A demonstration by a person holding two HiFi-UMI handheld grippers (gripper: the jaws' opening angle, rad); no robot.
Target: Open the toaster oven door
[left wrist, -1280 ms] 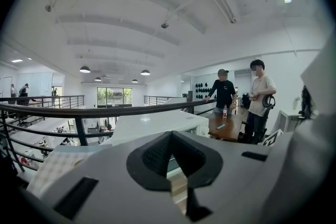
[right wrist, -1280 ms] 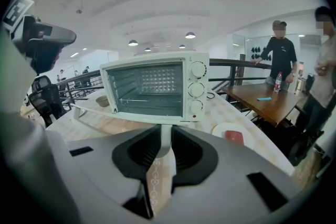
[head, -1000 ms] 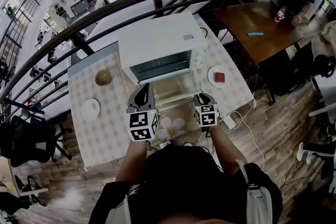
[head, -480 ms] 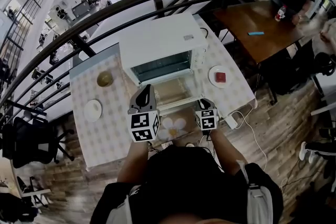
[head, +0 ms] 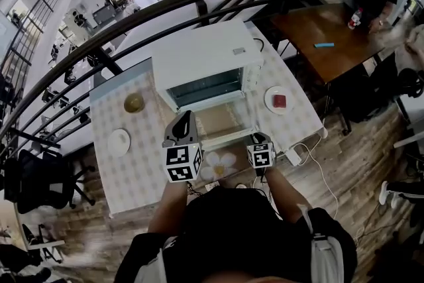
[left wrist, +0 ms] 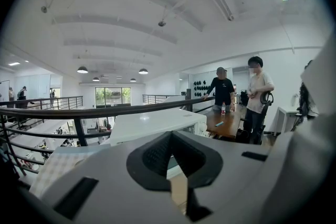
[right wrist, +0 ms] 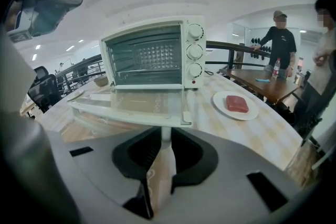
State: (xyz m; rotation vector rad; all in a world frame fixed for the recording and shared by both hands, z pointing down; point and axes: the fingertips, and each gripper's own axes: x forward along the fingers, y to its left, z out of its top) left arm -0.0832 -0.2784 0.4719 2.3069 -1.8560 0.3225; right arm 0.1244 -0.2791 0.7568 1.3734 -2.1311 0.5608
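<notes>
Checked-cloth table (head: 139, 172) – white toaster oven (head: 202, 53), door down, bowl (head: 134, 103), empty plate (head: 119, 141), plate with red block (head: 269, 101)

Wood-plank floor (head: 358, 169), dark curved railing (left wrist: 105, 111), brown table (head: 311, 23), white ceiling (left wrist: 131, 8).

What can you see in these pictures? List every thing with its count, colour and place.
toaster oven: one, white, mid-table, standing open
door handle: one, white, at the oven's open front
table: one, checked cloth, under the oven
bowl: one, olive, left of oven
empty plate: one, white, front left
plate: one, white, right of oven, bearing a red block
flower shape: one, white, table's front
wooden table: one, brown, far right
railing: one, dark, behind the oven
person in black top: one, at wooden table
person in light top: one, beside the wooden table
left gripper: one, grey, shut, empty, before the oven
right gripper: one, grey, shut on door handle
</notes>
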